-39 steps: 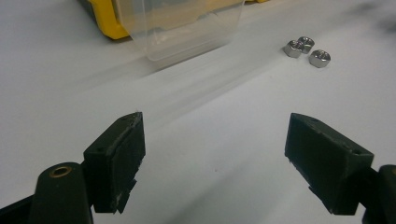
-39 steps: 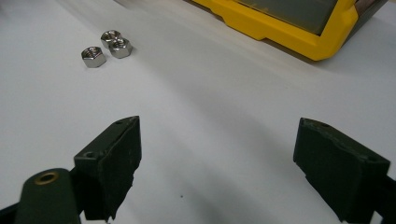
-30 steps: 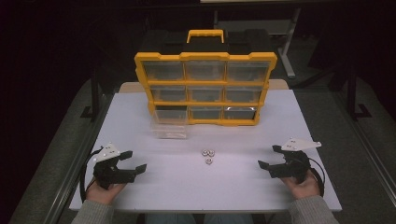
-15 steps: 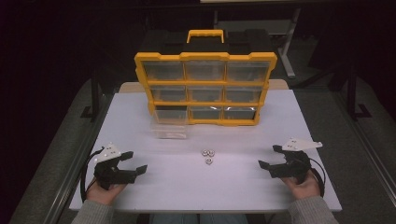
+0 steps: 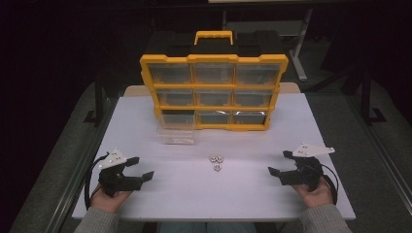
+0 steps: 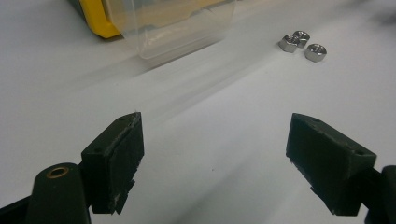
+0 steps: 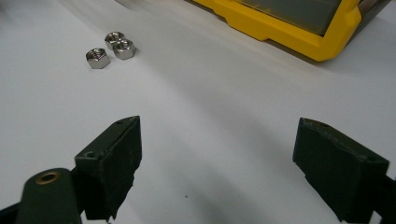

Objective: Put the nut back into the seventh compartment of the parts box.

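Far left in the high view: left gripper (image 5: 137,169), jaws spread wide, nothing between them, resting low over the white table (image 5: 243,204) near its front edge. Ahead of it and a little toward the middle, a clear plastic drawer (image 5: 177,136) — pulled out of the organizer and set on the table just in front of the dark empty slot at the bottom left of the yellow organizer (image 5: 214,92). In the left gripper view, same drawer (image 6: 180,25) at upper centre, and three hex nuts (image 6: 303,44) up and to the right of the open jaws, well apart from both pads.

Centre of the table: the nuts (image 5: 216,162) — two touching side by side, the third just in front of them, all lying flat, holes up. No long axis to speak of; roughly midway between the two grippers, perhaps slightly nearer the right one, though hard to call. Likely next move: a reach inward and forward for one nut, then across to the drawer.

Right side: right gripper (image 5: 282,164), jaws likewise wide apart and empty. In the right gripper view, nuts (image 7: 109,49) up and to the left of the jaws, organizer's yellow rim (image 7: 280,35) at upper right.

No brand, label or legible writing on organizer, drawer or nuts.
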### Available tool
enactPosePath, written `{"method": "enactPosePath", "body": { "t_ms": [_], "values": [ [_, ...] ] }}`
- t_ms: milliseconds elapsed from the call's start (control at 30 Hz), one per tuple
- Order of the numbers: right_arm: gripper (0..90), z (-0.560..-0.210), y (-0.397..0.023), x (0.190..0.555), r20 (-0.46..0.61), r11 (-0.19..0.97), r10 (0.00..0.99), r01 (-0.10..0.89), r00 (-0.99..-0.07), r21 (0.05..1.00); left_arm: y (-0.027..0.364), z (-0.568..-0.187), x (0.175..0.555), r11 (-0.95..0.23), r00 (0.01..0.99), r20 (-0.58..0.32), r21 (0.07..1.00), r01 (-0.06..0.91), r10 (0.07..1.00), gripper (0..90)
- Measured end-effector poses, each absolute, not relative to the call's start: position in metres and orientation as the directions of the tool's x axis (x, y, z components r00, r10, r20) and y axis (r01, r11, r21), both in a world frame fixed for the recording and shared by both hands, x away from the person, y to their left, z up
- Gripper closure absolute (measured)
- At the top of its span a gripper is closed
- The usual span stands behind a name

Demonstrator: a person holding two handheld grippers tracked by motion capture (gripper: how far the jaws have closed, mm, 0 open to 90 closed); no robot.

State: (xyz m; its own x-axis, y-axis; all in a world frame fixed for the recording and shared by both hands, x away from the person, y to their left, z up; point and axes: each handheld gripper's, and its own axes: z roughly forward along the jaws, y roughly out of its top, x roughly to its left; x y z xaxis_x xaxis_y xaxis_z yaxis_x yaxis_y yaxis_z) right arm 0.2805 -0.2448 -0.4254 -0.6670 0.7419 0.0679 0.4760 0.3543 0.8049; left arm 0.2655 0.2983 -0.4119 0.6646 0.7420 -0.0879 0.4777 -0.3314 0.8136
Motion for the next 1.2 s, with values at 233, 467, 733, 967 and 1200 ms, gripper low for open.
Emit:
{"method": "enactPosePath", "body": {
  "t_ms": [233, 467, 733, 967, 1200],
  "values": [
    [14.6, -0.417, -0.234, 0.281, 0.057, 0.383, 0.724, 0.469, -0.688, 0.796, 0.297, -0.412, 0.266, -0.332, 0.669, -0.084, 0.819, 0.469, 0.738, 18.7],
    [14.3, -0.409, -0.223, 0.285, 0.060, 0.412, 0.695, 0.465, -0.716, 0.783, 0.295, -0.412, 0.264, -0.340, 0.672, -0.076, 0.817, 0.465, 0.737, 18.7],
    [18.6, -0.396, -0.202, 0.295, 0.080, 0.456, 0.644, 0.466, -0.761, 0.758, 0.293, -0.412, 0.264, -0.341, 0.675, -0.077, 0.817, 0.464, 0.734, 18.6],
    [21.9, -0.392, -0.170, 0.307, 0.090, 0.520, 0.587, 0.460, -0.804, 0.719, 0.293, -0.412, 0.265, -0.353, 0.681, -0.069, 0.814, 0.462, 0.729, 18.6],
    [27.1, -0.389, -0.143, 0.318, 0.104, 0.566, 0.552, 0.463, -0.828, 0.682, 0.293, -0.412, 0.265, -0.362, 0.686, -0.066, 0.811, 0.459, 0.724, 18.5]
  ]
}}
